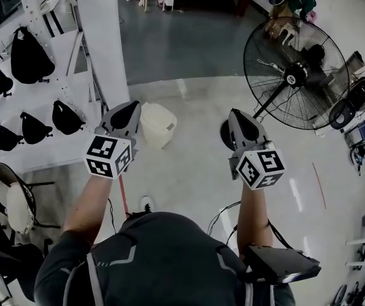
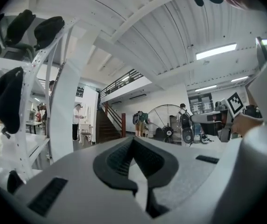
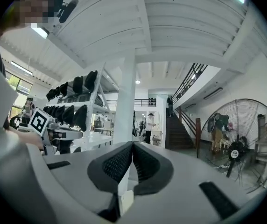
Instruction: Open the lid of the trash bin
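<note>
Bin point(image 1: 157, 125) is standing on the floor point(image 1: 192, 171) ahead of the person, its lid looking shut, though it is showing too small to be sure. The left gripper point(image 1: 130, 107) is hovering well above it and just to its left in the head view, and the right gripper point(image 1: 237, 115) is hanging above the floor to the bin's right. Both pairs of jaws are pressed together with nothing between them. Both gripper views are looking level across the room, and neither is showing the bin at all. The main risk, as I judge it, is coming down onto the lid with the jaws together: they would be pushing on the lid instead of catching its edge, so it would be staying down. The bin looks light and the floor smooth, so a sideways nudge could be sliding or tipping it, more so if only one gripper is working and nothing is steadying the body. The lowering will also be going half blind until a gripper is tilting toward the bin. A fan point(image 1: 295, 72) is standing to the bin's right and a pillar point(image 1: 106, 37) close behind it on the left, leaving little room for a wide swing.
</note>
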Action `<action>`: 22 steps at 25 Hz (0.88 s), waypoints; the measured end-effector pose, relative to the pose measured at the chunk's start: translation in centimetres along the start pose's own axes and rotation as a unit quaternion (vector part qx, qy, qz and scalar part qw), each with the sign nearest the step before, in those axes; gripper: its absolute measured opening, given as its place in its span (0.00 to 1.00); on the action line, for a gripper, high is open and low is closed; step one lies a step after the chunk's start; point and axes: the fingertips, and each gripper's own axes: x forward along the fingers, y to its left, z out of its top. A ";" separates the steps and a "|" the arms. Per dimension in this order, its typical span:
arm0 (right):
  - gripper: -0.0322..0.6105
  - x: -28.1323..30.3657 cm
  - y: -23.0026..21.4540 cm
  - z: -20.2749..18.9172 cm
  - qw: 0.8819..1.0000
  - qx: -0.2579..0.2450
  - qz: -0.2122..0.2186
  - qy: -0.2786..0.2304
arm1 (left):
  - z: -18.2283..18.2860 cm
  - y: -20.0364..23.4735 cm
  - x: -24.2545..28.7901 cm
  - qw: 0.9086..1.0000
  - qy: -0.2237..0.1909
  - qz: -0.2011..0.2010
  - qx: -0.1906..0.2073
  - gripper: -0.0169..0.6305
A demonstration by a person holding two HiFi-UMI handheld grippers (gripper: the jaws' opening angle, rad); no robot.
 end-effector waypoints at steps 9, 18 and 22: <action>0.09 9.5 -0.1 -1.0 1.000 0.008 -0.006 0.015 | -1.7 8.0 4.8 1.000 0.015 -0.007 -0.004 0.04; 0.09 16.2 2.1 -1.8 0.999 -0.011 0.015 0.039 | -3.4 13.6 6.8 0.999 0.012 -0.013 -0.035 0.04; 0.09 18.5 2.0 -1.9 0.999 -0.017 0.016 0.038 | -4.4 15.4 7.6 0.999 0.014 -0.005 -0.039 0.04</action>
